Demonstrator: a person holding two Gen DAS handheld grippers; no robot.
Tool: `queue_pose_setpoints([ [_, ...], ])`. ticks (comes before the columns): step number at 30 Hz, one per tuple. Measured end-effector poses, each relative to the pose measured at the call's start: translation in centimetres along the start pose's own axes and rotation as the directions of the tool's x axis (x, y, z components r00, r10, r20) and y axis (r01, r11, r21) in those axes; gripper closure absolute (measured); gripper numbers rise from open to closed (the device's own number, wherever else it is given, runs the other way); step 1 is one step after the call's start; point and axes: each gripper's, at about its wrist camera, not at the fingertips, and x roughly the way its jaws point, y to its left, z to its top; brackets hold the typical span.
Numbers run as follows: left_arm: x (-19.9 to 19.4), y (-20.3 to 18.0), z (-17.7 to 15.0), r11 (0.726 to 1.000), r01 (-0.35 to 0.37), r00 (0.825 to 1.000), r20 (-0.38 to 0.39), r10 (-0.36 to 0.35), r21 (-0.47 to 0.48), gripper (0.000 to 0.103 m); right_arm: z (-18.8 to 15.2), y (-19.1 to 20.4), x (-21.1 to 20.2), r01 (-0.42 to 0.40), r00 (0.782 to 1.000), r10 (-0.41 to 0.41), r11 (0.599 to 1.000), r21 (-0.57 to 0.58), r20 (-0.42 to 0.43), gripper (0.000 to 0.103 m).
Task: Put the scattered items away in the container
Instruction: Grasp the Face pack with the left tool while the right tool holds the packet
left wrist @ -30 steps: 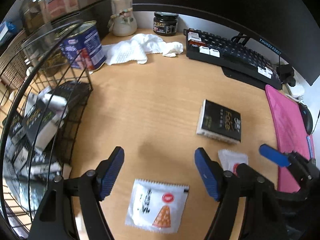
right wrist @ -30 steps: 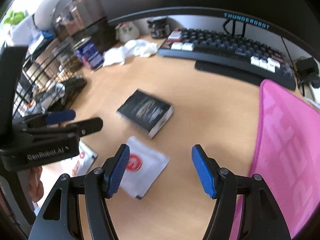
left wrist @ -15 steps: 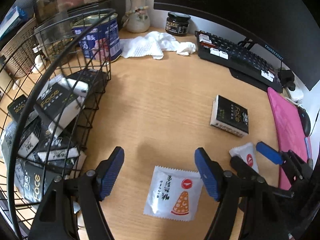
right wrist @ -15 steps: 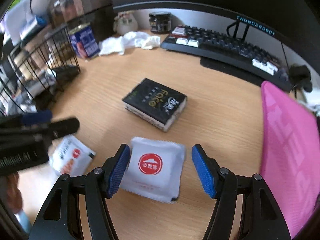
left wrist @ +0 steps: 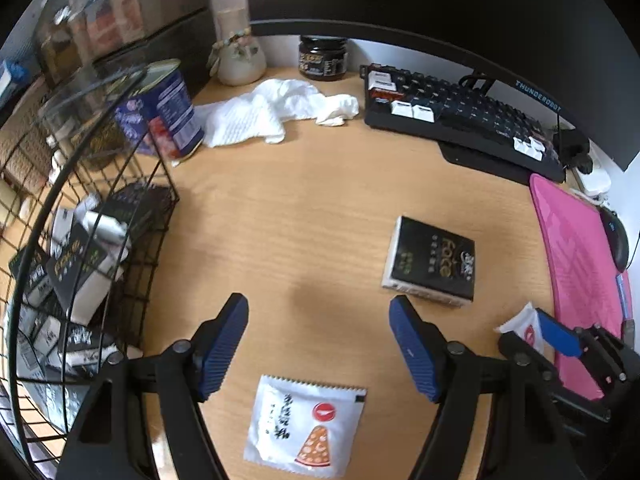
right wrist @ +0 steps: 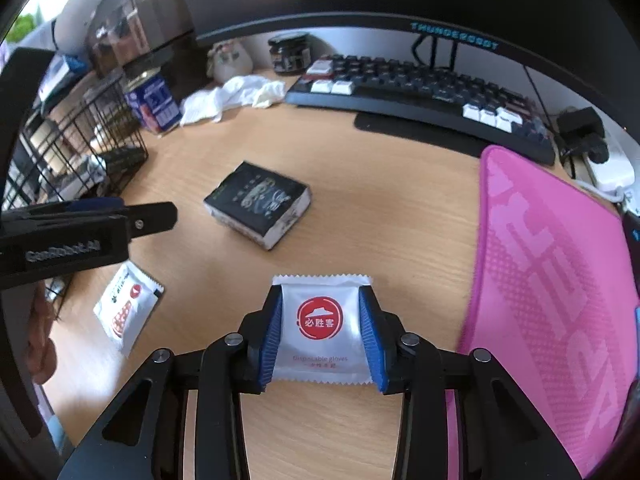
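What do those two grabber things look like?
Each tool is black, with two arms that spread like a V and silver screws at the joints. The left tool and the right tool both end in blue fingers with ridged pads. Pale lettering runs along the side of the left one, seen in the right wrist view. No cables or sleeves are visible.

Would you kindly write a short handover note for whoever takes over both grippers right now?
Right gripper: fingers closing on the white gloves sachet, both pads against its sides.
Left gripper: open, empty, above the pizza-print sachet.
Black Face packet lies loose on the desk.
Done: wire basket at the left already holds several packets.
Left: basket the gloves sachet, the pizza-print sachet, then the black packet.
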Motion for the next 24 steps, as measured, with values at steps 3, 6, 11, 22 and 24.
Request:
queue_pose_setpoints([
  [3, 0.2, -1.0, 0.4, 1.0, -0.001, 1.0, -0.001, 0.001, 0.02, 0.026, 0.3, -0.7, -0.5, -0.007, 1.0, 0.007, 1.0, 0.012, 0.014, 0.066],
  [6, 0.8, -2.0, 0.7, 0.999, 0.006, 1.0, -0.009, -0.006, 0.032, 0.026, 0.6, -1.5, -0.7, -0.015, 1.0, 0.015, 1.0, 0.024, 0.024, 0.066],
  [11, 1.8, -3.6, 1.2, 0.999, 0.006, 1.0, -0.009, -0.006, 0.053, 0.023, 0.8, -3.1, -1.0, -0.022, 0.999, 0.021, 0.998, 0.051, 0.036, 0.066],
  [22, 2.7, -5.1, 3.2, 0.997, 0.077, 0.997, -0.016, -0.077, 0.028, 0.02, 1.5, -5.5, -0.9, -0.05, 0.998, 0.046, 0.995, 0.089, 0.038, 0.066],
  [24, 3.0, -5.5, 3.7, 0.998, 0.061, 0.998, -0.018, -0.06, 0.035, 0.02, 1.6, -5.7, -1.0, -0.05, 0.998, 0.046, 0.995, 0.091, 0.044, 0.066],
])
